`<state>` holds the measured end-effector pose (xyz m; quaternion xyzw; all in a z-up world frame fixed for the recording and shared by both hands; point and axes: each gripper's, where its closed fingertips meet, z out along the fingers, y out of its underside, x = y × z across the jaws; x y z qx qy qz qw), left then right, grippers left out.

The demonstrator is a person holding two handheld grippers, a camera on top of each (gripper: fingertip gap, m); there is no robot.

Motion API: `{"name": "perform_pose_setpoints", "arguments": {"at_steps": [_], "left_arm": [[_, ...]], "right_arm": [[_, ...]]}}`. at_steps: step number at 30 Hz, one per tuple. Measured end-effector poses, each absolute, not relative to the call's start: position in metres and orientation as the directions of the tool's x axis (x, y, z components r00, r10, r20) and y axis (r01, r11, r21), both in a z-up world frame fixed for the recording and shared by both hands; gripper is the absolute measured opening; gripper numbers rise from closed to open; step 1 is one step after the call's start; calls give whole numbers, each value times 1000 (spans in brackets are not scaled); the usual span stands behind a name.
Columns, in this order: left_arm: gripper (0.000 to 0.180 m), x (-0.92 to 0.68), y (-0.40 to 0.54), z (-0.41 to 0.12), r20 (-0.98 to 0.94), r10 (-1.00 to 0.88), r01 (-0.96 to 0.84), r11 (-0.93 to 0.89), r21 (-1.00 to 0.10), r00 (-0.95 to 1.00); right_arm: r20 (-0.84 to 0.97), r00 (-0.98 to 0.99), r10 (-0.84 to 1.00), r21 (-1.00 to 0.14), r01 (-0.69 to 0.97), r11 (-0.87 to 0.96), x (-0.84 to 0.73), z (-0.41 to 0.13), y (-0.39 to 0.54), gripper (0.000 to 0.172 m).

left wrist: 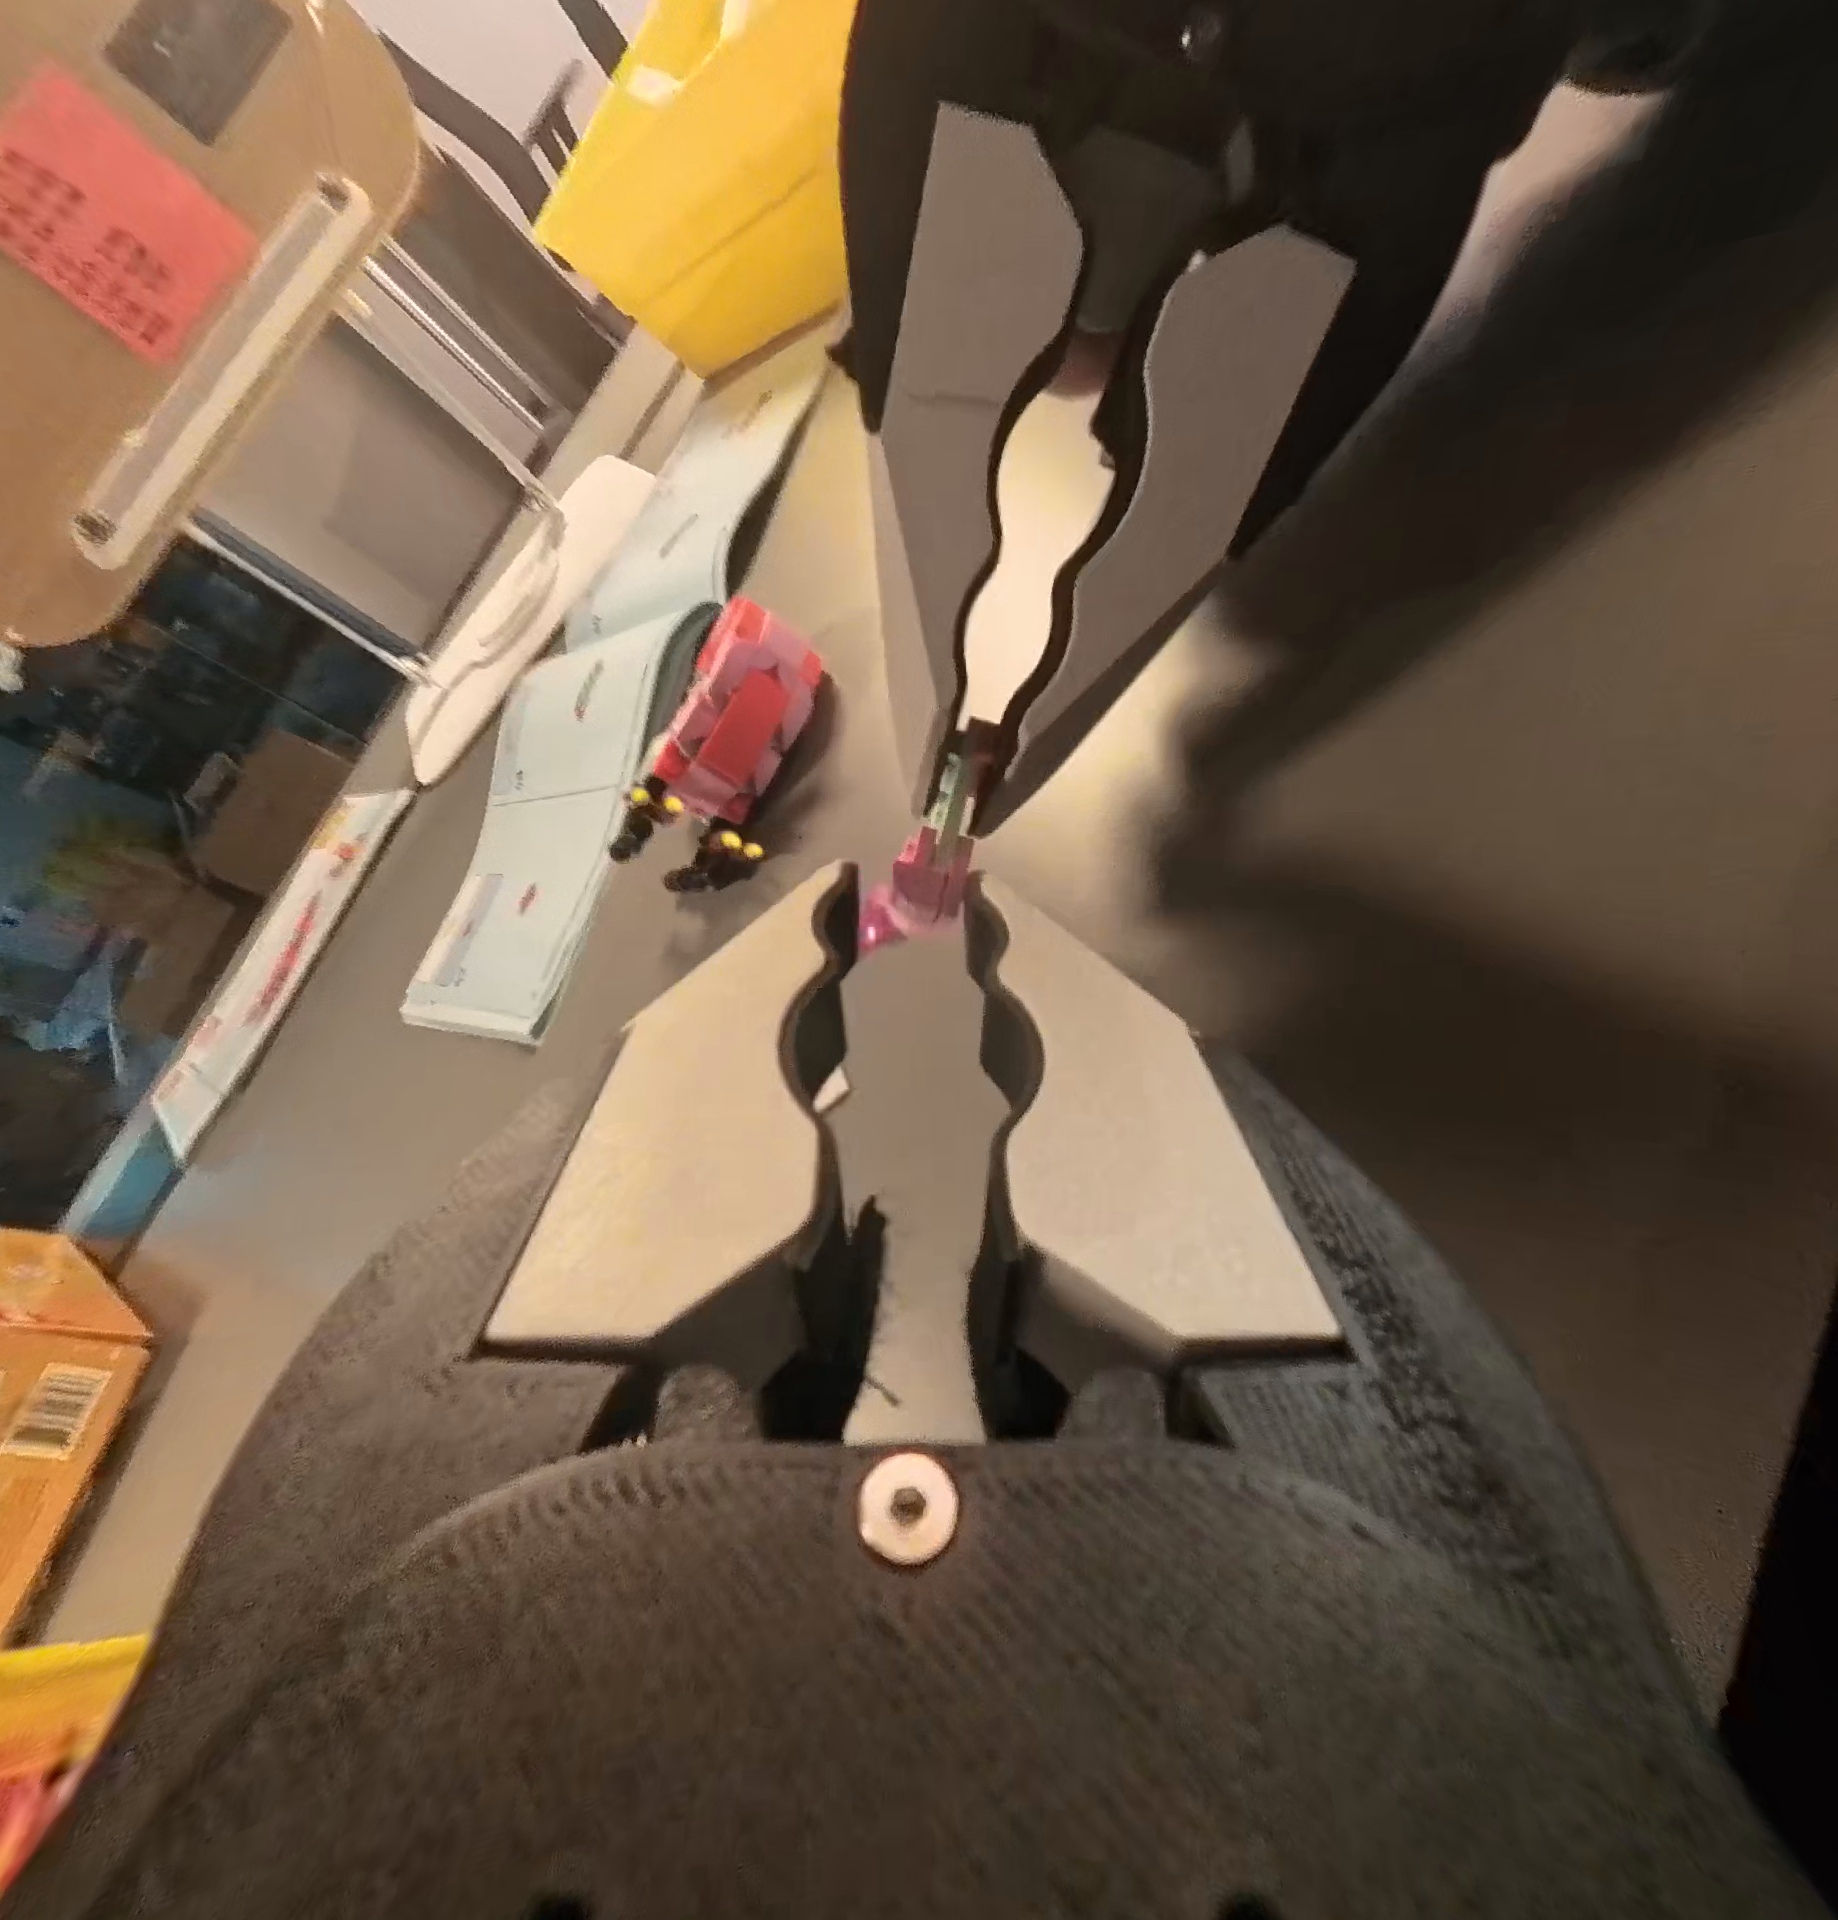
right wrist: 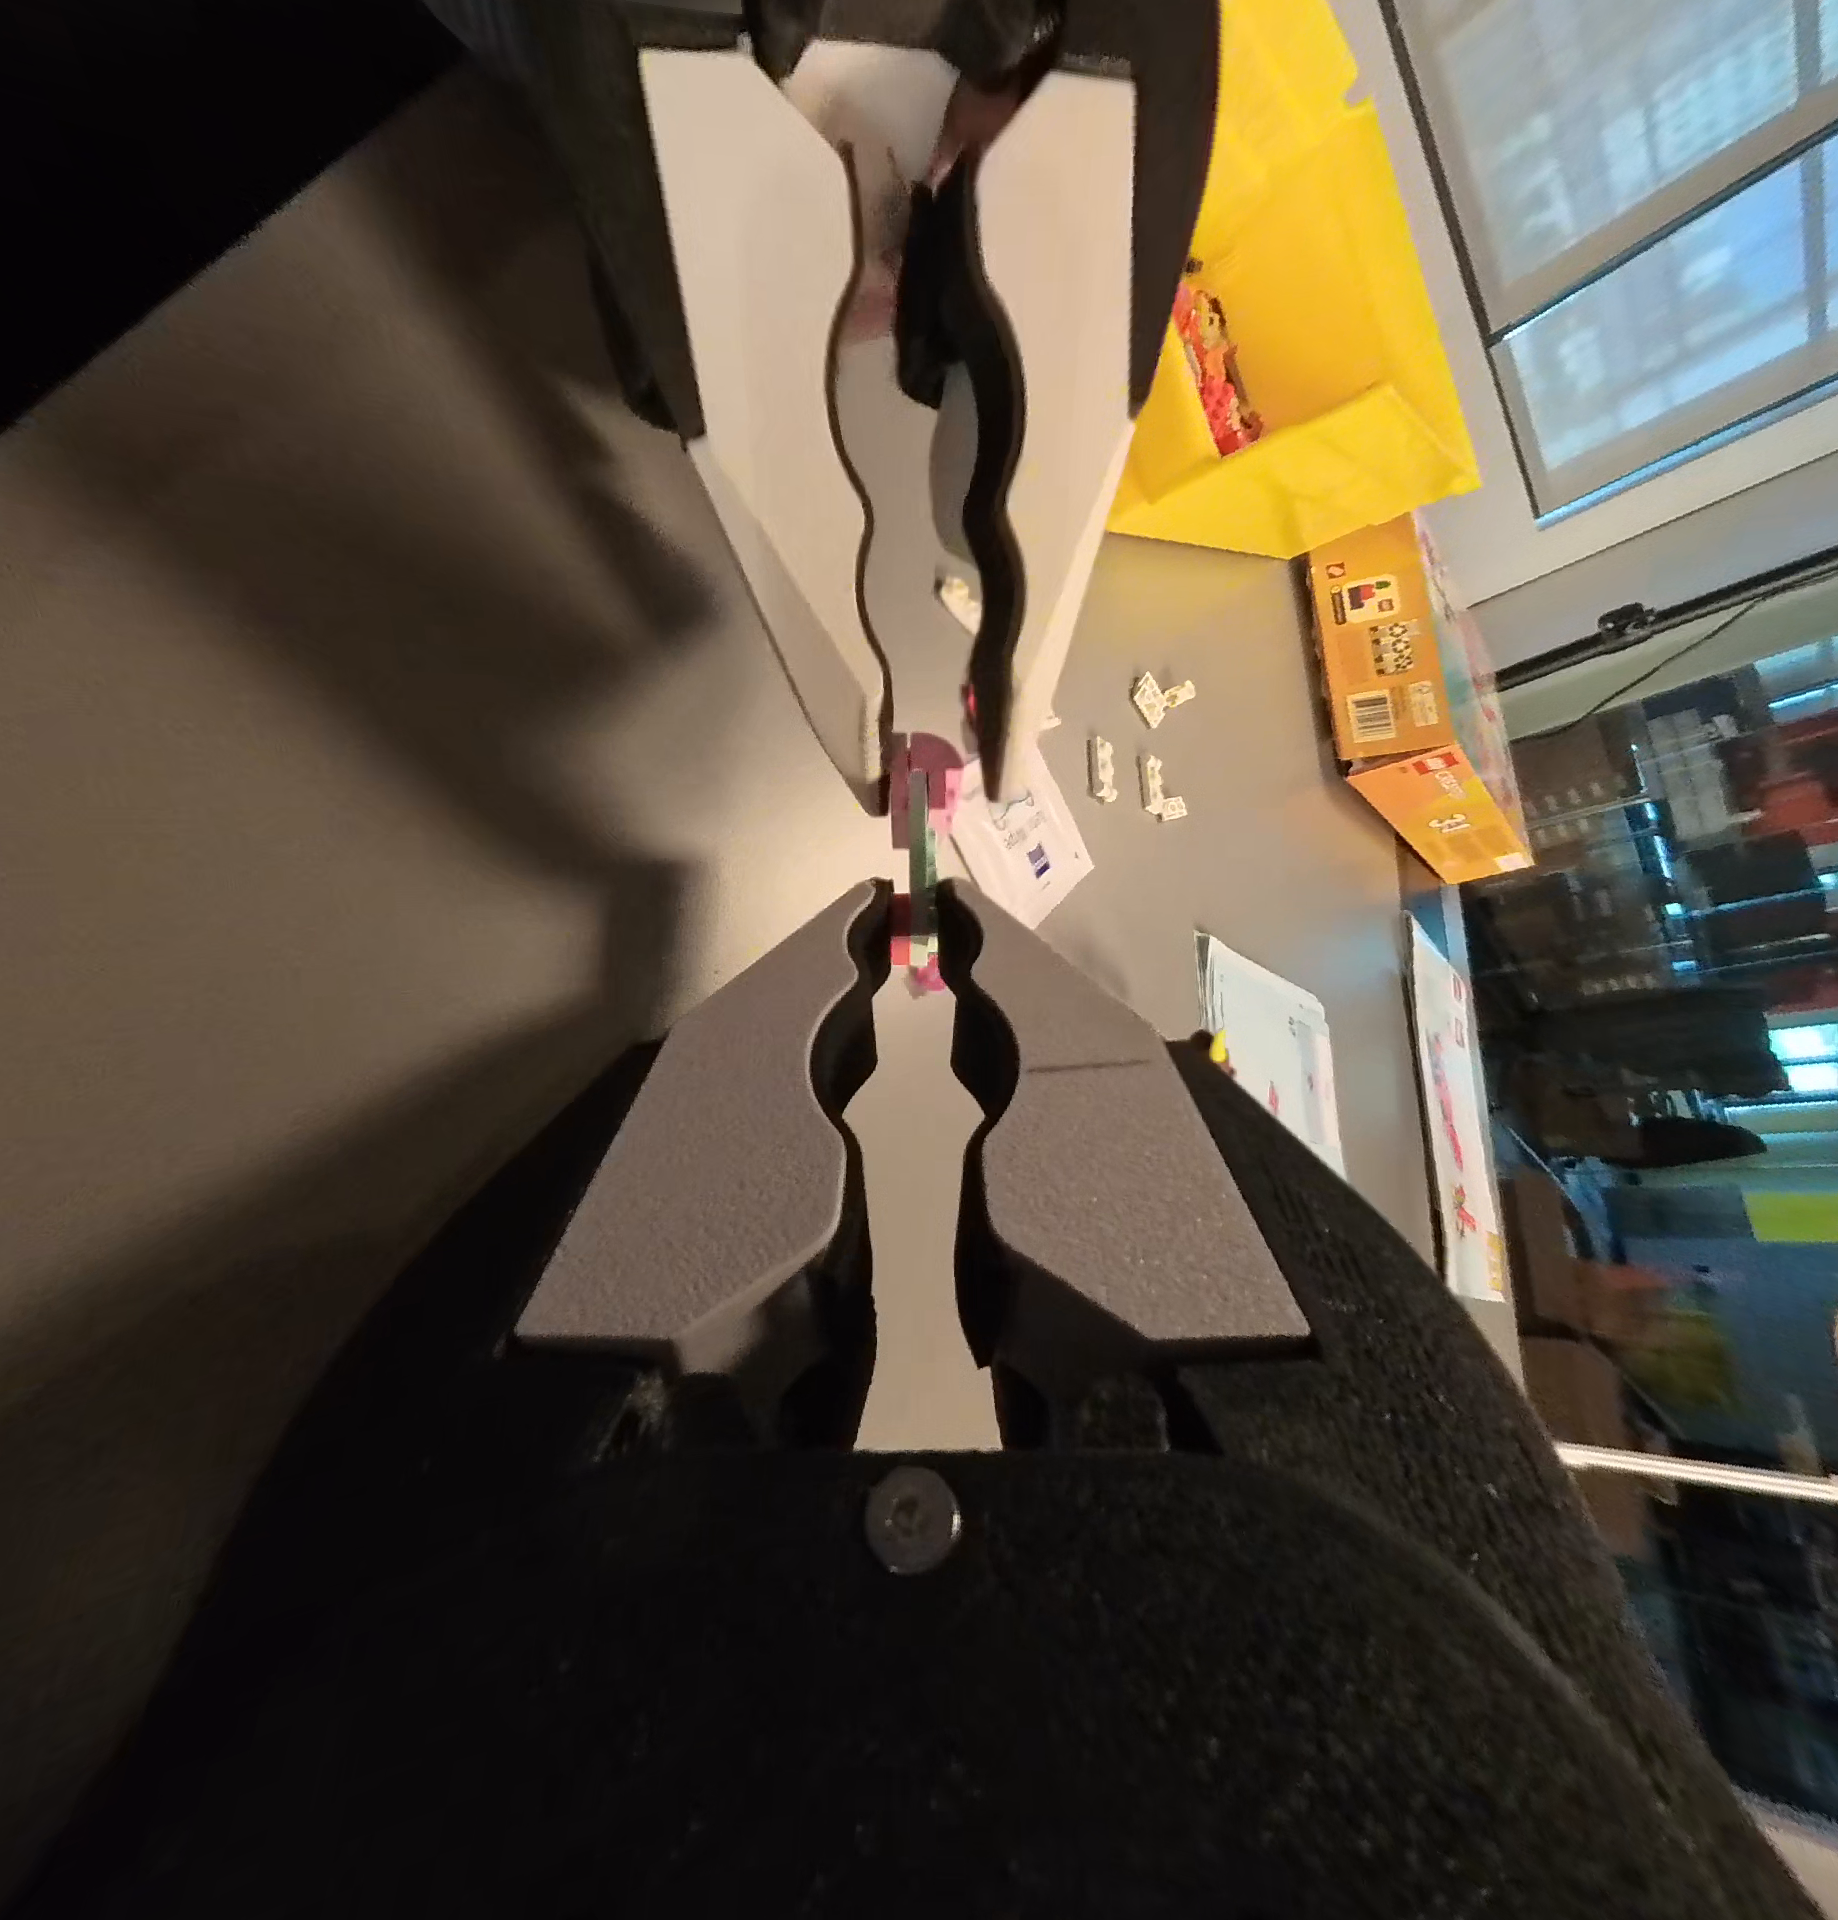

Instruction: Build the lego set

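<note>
A small brick assembly, a thin green plate (right wrist: pixel 923 852) with pink and magenta bricks (left wrist: pixel 920 894) on it, hangs in the air between my two grippers, which meet tip to tip. My right gripper (right wrist: pixel 910 894) is shut on the green plate's end and its red brick. It also shows from above in the left wrist view (left wrist: pixel 959 821). My left gripper (left wrist: pixel 910 883) stands open around the pink end. In the right wrist view (right wrist: pixel 930 790) one of its pads lies against the pink bricks and the other stands off them.
A red and pink brick model (left wrist: pixel 743 717) with black and yellow parts stands on the grey table beside open booklets (left wrist: pixel 541 831). Small white pieces (right wrist: pixel 1154 769), a white packet (right wrist: pixel 1029 842), orange boxes (right wrist: pixel 1382 644) and a yellow bag (right wrist: pixel 1299 343) lie beyond. Less than 4 cm separates the two grippers' tips.
</note>
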<state>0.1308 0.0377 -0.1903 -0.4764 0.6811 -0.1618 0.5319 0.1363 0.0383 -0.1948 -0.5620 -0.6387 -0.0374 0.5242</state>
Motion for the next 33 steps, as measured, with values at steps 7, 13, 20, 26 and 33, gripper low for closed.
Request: {"name": "perform_pose_setpoints", "arguments": {"at_steps": [7, 13, 20, 26, 33], "left_arm": [[12, 132, 35, -193, -680, -733, -485, 602, -635, -21], [11, 134, 39, -193, -696, -718, -503, 606, -616, -13], [11, 135, 42, -191, -748, -663, -525, 652, -548, -43], [11, 133, 39, -193, -806, -579, -533, 725, -437, -127], [11, 134, 41, -194, -671, -740, -529, 588, -612, -45]], "right_arm": [[712, 173, 680, -536, 759, 369, 137, -196, 38, 6], [716, 193, 671, -538, 765, 355, 139, -195, 41, 5], [705, 221, 674, -557, 760, 335, 140, -193, 44, 5], [594, 269, 758, -659, 703, 268, 137, -196, 40, 6], [550, 301, 779, -709, 662, 245, 138, -196, 42, 6]]}}
